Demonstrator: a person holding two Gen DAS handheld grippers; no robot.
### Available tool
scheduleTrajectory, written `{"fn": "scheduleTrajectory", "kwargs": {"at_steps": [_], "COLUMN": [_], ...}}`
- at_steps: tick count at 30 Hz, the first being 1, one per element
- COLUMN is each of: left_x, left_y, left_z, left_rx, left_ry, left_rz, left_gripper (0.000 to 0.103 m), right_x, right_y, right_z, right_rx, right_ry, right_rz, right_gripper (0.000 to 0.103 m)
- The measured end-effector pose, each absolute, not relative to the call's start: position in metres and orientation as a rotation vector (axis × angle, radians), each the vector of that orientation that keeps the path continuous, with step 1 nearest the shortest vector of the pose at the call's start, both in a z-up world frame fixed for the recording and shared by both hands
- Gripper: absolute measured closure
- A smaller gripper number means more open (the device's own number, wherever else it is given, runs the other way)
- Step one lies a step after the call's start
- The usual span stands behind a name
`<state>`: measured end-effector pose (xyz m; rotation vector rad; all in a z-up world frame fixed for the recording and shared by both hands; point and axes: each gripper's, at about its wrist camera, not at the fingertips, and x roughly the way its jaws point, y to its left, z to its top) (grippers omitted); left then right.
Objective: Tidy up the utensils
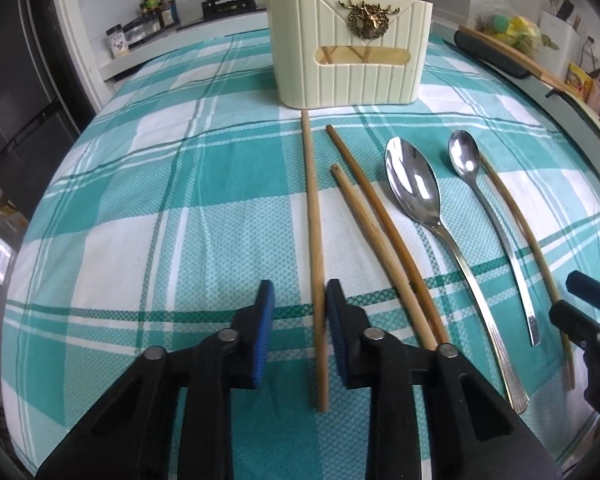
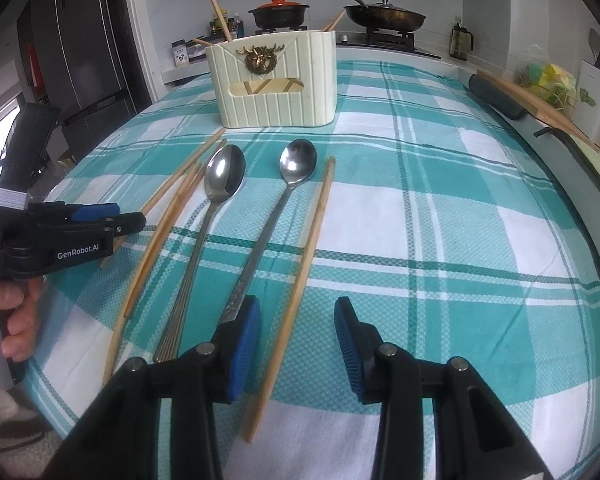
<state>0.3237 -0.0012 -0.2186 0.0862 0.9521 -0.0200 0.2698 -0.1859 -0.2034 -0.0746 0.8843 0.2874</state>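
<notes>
The left gripper (image 1: 300, 284) stands open over the checked tablecloth (image 1: 140, 200). The straight chopstick (image 1: 314, 240) lies between its blue pads, against the right pad and clear of the left one, so nothing is clamped. The right gripper (image 2: 297, 300) is also open. The outer chopstick (image 2: 316, 232) passes through its gap close to the left pad, and neither pad presses on it. In the left wrist view this gripper is cut off by the right edge. A hand (image 2: 8, 320) at the lower left of the right wrist view is only partly in frame.

The straight chopstick's long axis runs away from the left camera. Its near end is on the cloth under the gripper and its far tip points at the base of the holder (image 1: 350, 48), just short of it. Right of it lies a pair of chopsticks (image 1: 364, 216), whose near ends are hidden behind the left gripper's right finger. Further right lie 1 large spoon (image 1: 414, 184) and 1 small spoon (image 1: 464, 156), bowls toward the holder and handles toward the cameras. All 6 pieces lie roughly parallel on the cloth.

The cream holder stands upright at the far side. The sticks inside it show only through its front window and above its rim.
</notes>
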Motion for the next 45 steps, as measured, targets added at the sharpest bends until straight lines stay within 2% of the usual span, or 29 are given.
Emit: {"fn": "scheduleTrajectory", "kwargs": {"at_steps": [1,3,4,8,25,26,28,30,34,35,36,37,45], "left_x": [0.323,0.322,0.32,0.31,0.251,0.25,0.249,0.247,0.245,0.244,0.244,0.243,0.242], "left_y": [-0.003,-0.002,-0.001,0.012,0.057,0.057,0.059,0.059,0.061,0.061,0.062,0.062,0.062], "left_z": [-0.219,-0.219,-0.219,-0.219,-0.217,-0.218,-0.218,-0.217,-0.217,-0.217,-0.217,-0.216,-0.215], "left_rx": [0.093,0.08,0.069,0.008,-0.046,-0.052,-0.069,-0.074,-0.085,-0.086,-0.087,-0.088,-0.089], "left_ry": [0.951,0.944,0.942,0.94,0.937,0.934,0.931,0.923,0.921,0.92,0.918,0.917,0.915], "left_rz": [-0.01,0.008,0.022,0.086,0.132,0.129,0.121,0.122,0.115,0.116,0.117,0.119,0.119], "left_gripper": [0.097,0.098,0.098,0.098,0.096,0.094,0.076,0.066,0.061,0.059,0.057,0.057,0.057], "right_x": [0.271,0.273,0.274,0.272,0.243,0.243,0.244,0.246,0.245,0.245,0.244,0.242,0.24], "right_y": [-0.182,-0.176,-0.174,-0.182,-0.261,-0.262,-0.263,-0.262,-0.257,-0.255,-0.254,-0.253,-0.244], "right_z": [-0.205,-0.208,-0.21,-0.21,-0.205,-0.205,-0.205,-0.205,-0.203,-0.202,-0.201,-0.2,-0.191], "right_rx": [-0.094,-0.127,-0.143,-0.144,-0.013,0.002,0.024,0.016,-0.012,-0.02,-0.026,-0.031,-0.101], "right_ry": [0.883,0.889,0.895,0.88,0.904,0.906,0.913,0.916,0.914,0.912,0.905,0.894,0.854], "right_rz": [0.29,0.294,0.288,0.225,0.029,0.036,0.034,0.029,0.023,0.02,0.019,0.016,0.009], "right_gripper": [0.067,0.089,0.093,0.096,0.096,0.096,0.095,0.095,0.092,0.082,0.067,0.062,0.06]}}
